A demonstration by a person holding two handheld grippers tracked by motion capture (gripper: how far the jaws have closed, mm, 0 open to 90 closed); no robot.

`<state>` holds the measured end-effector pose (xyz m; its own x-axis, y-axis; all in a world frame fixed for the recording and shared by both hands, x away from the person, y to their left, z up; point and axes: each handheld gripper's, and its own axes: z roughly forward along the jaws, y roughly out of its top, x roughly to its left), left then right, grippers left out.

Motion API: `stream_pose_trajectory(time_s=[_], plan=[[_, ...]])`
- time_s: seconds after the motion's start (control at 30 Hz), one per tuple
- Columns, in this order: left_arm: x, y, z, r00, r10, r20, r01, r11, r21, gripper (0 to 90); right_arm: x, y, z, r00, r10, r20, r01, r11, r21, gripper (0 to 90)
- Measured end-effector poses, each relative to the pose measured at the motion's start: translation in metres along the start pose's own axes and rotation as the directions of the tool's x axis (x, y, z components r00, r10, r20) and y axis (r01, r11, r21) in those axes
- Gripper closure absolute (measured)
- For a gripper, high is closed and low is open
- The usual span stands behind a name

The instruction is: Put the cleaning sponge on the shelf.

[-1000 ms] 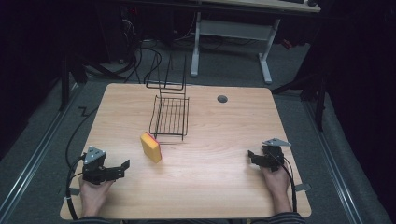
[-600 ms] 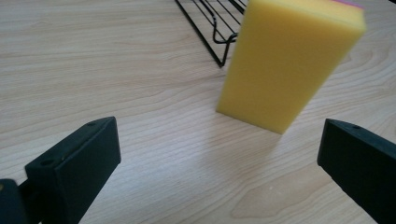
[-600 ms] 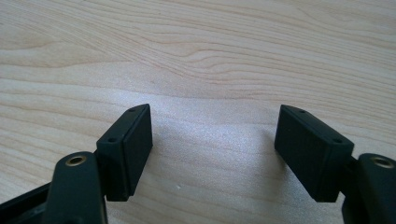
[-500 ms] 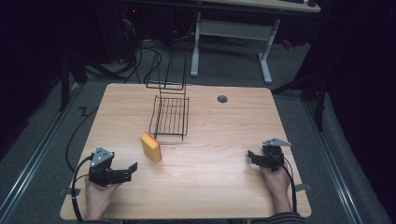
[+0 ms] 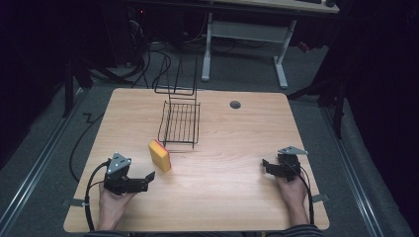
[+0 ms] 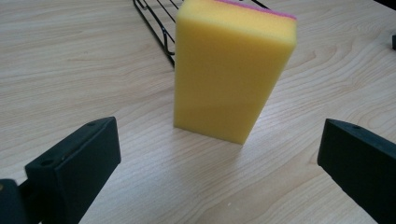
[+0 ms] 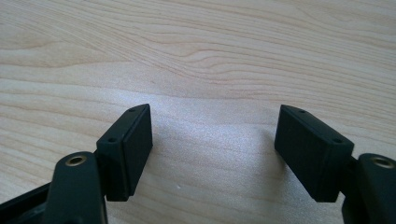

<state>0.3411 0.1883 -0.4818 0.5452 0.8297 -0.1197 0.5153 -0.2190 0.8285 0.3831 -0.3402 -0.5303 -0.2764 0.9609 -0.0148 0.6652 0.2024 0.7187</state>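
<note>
Yellow sponge (image 6: pixel 233 70) stood on end on the bench (image 5: pixel 237 148), beside the wire rack (image 5: pixel 180 123); our left tongs (image 5: pixel 141 180) gaped wide, right tongs (image 5: pixel 268 165) parted, empty. We judged a nudge could topple it.

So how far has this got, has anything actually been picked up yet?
Nothing looks done yet. The yellow sponge stands upright on the table, untouched, just in front of the black wire rack. In hand: the left tool is open and aimed at the sponge, its jaws wide on either side but short of it. The right tool is open over bare wood, holding nothing. Grasping and moving the sponge are probably left.
</note>
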Motion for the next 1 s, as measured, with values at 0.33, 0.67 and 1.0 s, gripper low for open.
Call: stream_pose_trajectory(time_s=[0.33, 0.67, 1.0], plan=[[-0.008, 0.015, 0.014, 0.9984, 0.057, -0.002, -0.057, 0.9983, 0.015, 0.0, 0.0, 0.0, 0.0, 1.0, 0.001, 0.0, -0.001, 1.0, 0.0, 28.1], [-0.009, 0.024, 0.025, 0.9977, 0.067, 0.008, -0.067, 0.9975, 0.021, 0.0, 0.0, 0.0, 0.0, 1.0, 0.003, -0.001, -0.003, 1.0, 0.001, 28.1], [-0.004, 0.027, 0.043, 0.9983, 0.057, 0.012, -0.058, 0.9974, 0.044, 0.0, 0.0, 0.0, 0.0, 1.0, 0.0, 0.0, 0.0, 1.0, 0.0, 28.1]])
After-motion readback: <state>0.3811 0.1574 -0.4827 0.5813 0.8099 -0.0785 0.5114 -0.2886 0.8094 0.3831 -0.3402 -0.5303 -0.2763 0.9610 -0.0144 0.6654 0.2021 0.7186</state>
